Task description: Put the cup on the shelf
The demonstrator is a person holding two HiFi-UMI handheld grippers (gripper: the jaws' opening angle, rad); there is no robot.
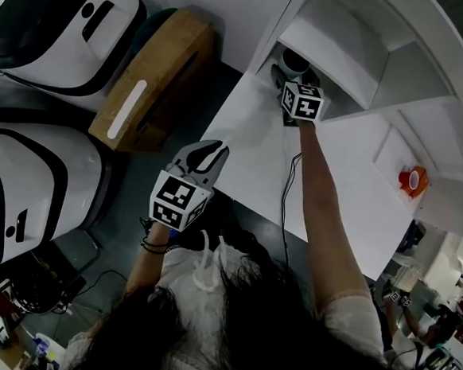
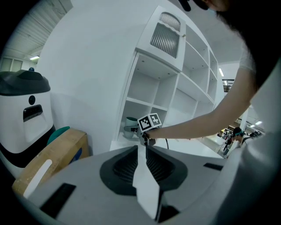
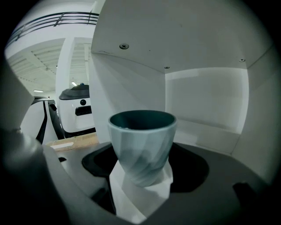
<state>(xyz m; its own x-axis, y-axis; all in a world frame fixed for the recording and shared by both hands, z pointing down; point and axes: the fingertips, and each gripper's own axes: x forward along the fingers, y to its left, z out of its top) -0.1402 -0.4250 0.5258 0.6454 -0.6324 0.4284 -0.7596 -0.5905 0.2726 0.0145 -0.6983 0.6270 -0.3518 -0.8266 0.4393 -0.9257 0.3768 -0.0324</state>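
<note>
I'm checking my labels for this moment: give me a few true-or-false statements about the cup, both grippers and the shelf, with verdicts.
1. The right gripper holds the cup between its jaws. True.
2. The cup lies on its side. False: it is upright, mouth up.
3. The left gripper grips a second cup. False: its jaws are together with nothing between them.
4. The right gripper reaches into a compartment of the white shelf. True.
5. The orange item stands in the same compartment as the cup. False: it sits well apart, further along the white unit.
</note>
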